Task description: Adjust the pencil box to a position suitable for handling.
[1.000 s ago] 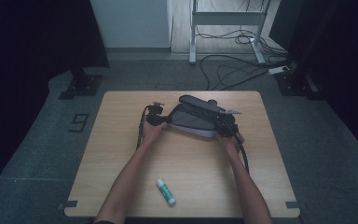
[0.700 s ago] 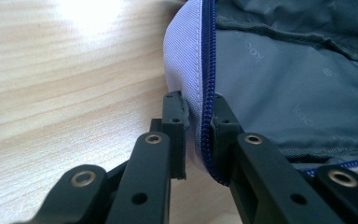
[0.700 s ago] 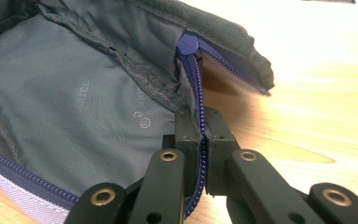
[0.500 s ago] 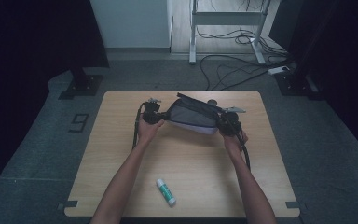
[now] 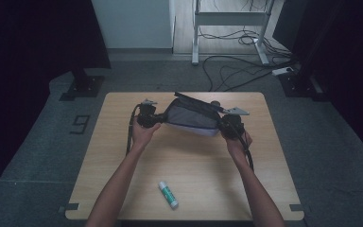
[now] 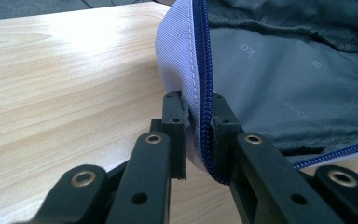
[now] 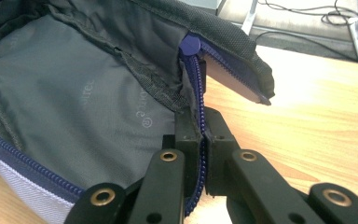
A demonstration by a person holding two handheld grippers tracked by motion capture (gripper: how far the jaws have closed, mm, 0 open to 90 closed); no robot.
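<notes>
l tongs (image 6: 196, 135) clamped on pouch (image 5: 191, 118) left zip end, r tongs (image 7: 201, 149) on right end. keep pull even so mouth stays open; glue stick (image 5: 168, 194) waits near.

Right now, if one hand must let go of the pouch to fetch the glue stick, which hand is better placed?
Left, probably. The glue stick lies nearer the left tongs than the right tongs; both are shut on the pouch.
</notes>
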